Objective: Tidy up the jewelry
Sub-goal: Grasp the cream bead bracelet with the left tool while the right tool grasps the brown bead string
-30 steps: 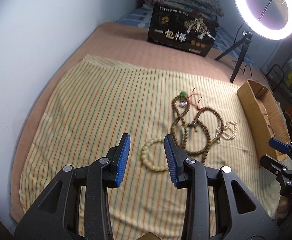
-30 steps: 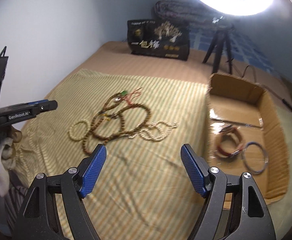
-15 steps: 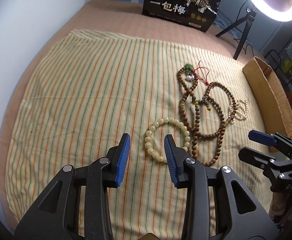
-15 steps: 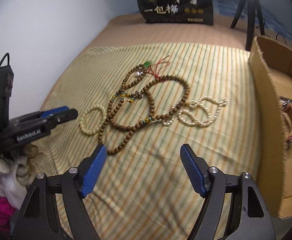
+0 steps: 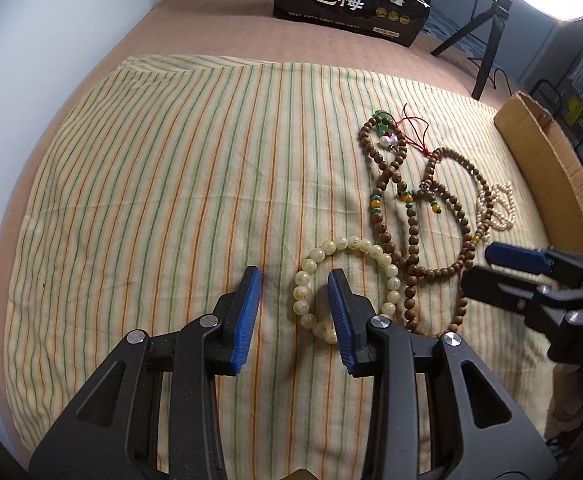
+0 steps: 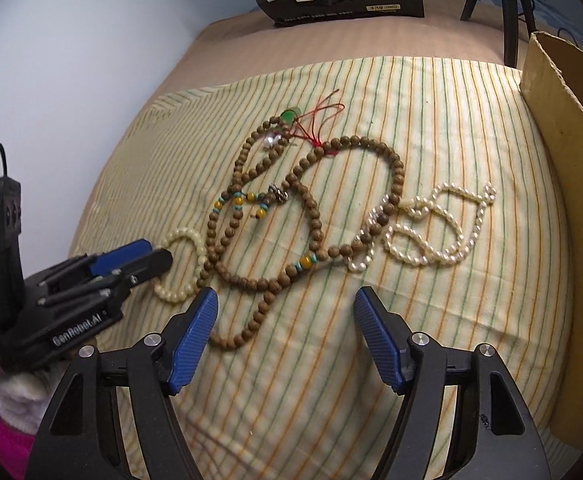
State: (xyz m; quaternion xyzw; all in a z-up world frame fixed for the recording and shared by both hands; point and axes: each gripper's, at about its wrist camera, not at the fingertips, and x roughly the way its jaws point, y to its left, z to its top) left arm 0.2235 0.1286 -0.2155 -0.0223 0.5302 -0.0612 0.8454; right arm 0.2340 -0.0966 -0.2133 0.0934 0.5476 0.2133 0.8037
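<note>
the cream bead bracelet (image 5: 345,280) lies flat on the striped cloth (image 5: 171,200) over the bed. it is the landmark for all positions below.

left tongs (image 5: 293,312): jaws partly open, holding nothing. the blue pads straddle the near-left arc of the bracelet, one pad outside the ring and one inside it. whether the tips already touch the cloth cannot be told from the wrist view.

right tongs (image 6: 285,340): jaws wide open, holding nothing. they stand to the right of the bracelet, above the loose tail of the brown bead necklace (image 6: 311,216).

other items: the brown bead necklace lies directly against the right side of the bracelet, apparently touching it. the pearl strand (image 6: 435,228) lies beyond the necklace, further right, and crosses it at one end. the cardboard box (image 6: 563,128) stands at the far right, well apart from the bracelet.

probable faults from this state:
- round, smooth beads may roll out of the pads if the jaws close on a bead crown rather than across the cord.
- closing low may pinch the cloth and lift it, shifting every piece.
- lifting the bracelet may drag the adjacent necklace, which may in turn pull the pearl strand.
- both tongs work close together; a crossing path risks collision.
</note>
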